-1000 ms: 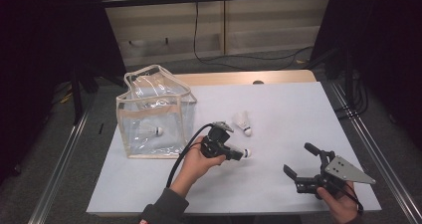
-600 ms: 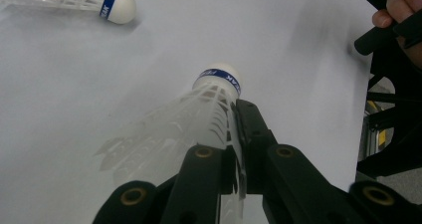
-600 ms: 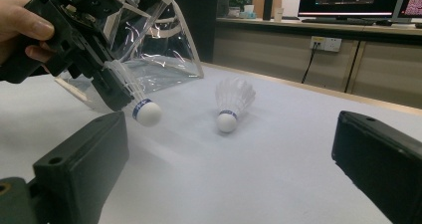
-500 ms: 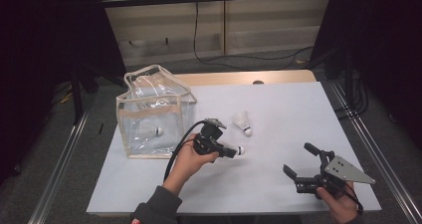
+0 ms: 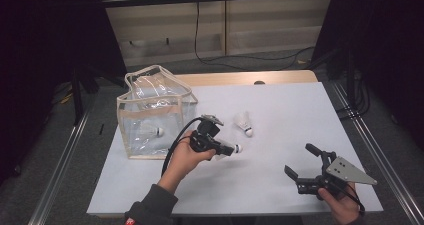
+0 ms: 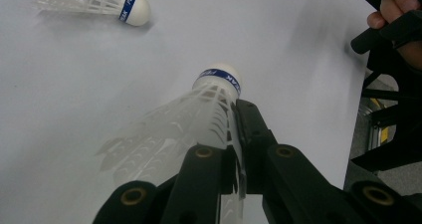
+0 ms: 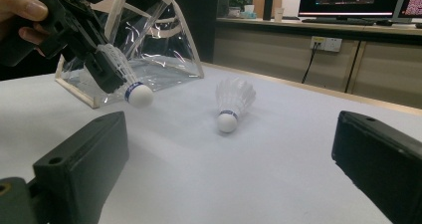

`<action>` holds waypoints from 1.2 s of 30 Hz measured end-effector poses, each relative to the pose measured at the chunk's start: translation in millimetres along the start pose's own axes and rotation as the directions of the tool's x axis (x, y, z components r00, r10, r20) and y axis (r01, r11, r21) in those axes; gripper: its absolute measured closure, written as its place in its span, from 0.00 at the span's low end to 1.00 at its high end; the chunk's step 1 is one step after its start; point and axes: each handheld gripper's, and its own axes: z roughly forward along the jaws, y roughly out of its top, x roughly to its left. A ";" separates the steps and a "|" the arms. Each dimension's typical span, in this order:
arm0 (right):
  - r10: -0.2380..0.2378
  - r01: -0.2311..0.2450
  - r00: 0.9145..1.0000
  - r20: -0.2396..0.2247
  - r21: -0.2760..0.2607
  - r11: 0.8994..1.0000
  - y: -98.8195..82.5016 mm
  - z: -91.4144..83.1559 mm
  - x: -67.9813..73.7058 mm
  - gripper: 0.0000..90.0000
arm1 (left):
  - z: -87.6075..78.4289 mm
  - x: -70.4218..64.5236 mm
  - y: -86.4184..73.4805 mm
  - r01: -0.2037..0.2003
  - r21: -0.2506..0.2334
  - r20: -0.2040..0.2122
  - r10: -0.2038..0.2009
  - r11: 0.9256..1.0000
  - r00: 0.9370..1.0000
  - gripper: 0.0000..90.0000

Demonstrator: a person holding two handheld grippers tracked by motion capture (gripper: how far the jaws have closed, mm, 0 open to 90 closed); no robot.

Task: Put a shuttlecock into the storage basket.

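While the left tool [image 5: 226,149] sits mid-frame in the high view, pinching a shuttlecock [image 5: 233,148] by its feathers just off the white bench [image 5: 280,110], the right tool [image 5: 306,166] waits lower right with jaws spread wide, close to the near edge. Second shuttlecock [image 5: 244,123] lies just above, clear bag [image 5: 152,112] at left. Loads of bare bench at the right.
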 end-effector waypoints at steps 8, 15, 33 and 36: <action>-0.001 0.001 1.000 -0.001 -0.001 1.000 0.1 0.1 0.1 0.01 | -9.6 0.8 3.1 0.010 0.003 -0.007 -0.010 1.000 1.000 0.98; -0.001 0.001 1.000 0.000 0.000 1.000 0.0 0.0 0.0 0.01 | -18.5 1.9 7.2 0.005 0.012 -0.006 -0.005 1.000 1.000 0.98; -0.001 0.001 1.000 -0.002 -0.002 1.000 0.2 -0.1 0.1 0.01 | -36.1 4.1 13.3 0.010 0.016 -0.014 -0.010 1.000 1.000 0.98; -0.001 0.001 1.000 -0.002 -0.001 1.000 0.1 0.0 0.1 0.01 | -38.0 4.4 13.8 0.021 0.009 -0.012 -0.021 1.000 1.000 0.98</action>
